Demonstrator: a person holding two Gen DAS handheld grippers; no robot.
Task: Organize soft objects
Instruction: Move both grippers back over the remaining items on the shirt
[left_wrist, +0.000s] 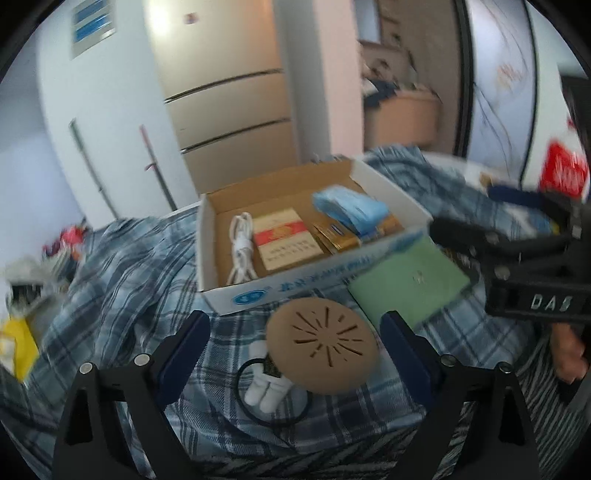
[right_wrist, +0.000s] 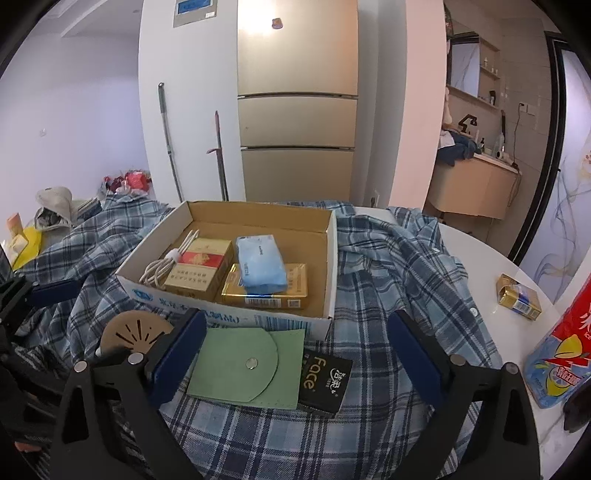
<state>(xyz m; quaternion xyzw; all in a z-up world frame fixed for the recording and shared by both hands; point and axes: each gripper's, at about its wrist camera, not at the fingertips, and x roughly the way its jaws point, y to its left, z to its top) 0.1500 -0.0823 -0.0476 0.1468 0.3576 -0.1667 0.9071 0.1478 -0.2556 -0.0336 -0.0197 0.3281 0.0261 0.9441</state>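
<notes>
**padfoot:** ok so the left gripper (left_wrist: 295, 354) has its jaws spread wide with nothing pinched, hanging right over the tan round disc (left_wrist: 323, 350) that has the slits cut in it. The disc lies between the two blue pads (left_wrist: 184, 350) but neither pad touches it. Under its edge there's a little white figure (left_wrist: 267, 387) and a thin black loop (left_wrist: 273, 397), all on the plaid cloth (left_wrist: 147, 295)

**kettle_9:** and the right one?

**padfoot:** the right gripper (right_wrist: 297, 358) is spread too, empty, hovering above the green pouch (right_wrist: 247, 367) with the snap flap. The pouch lies flat just in front of the cardboard box (right_wrist: 229, 319), with a black "face" packet (right_wrist: 323, 380) tucked right against its right edge

**kettle_9:** how'd you grab those though

**padfoot:** my guess is the pouch is light and floppy, felt-ish, so it'll sag if you take it by one corner. I'd pinch across a long edge near the middle, away from the snap. The disc looks thin and light, maybe a bit stiffer, and lying flat it gives the pads nothing to bite, so take it at the rim where it rides up on the figure

**kettle_9:** room in the box?

**padfoot:** yeah, the right part and back are bare. The rest has a white cable (right_wrist: 162, 267), two carton packs and a blue tissue pack (right_wrist: 260, 266). The cloth could bunch up under the pads, watch that
</notes>
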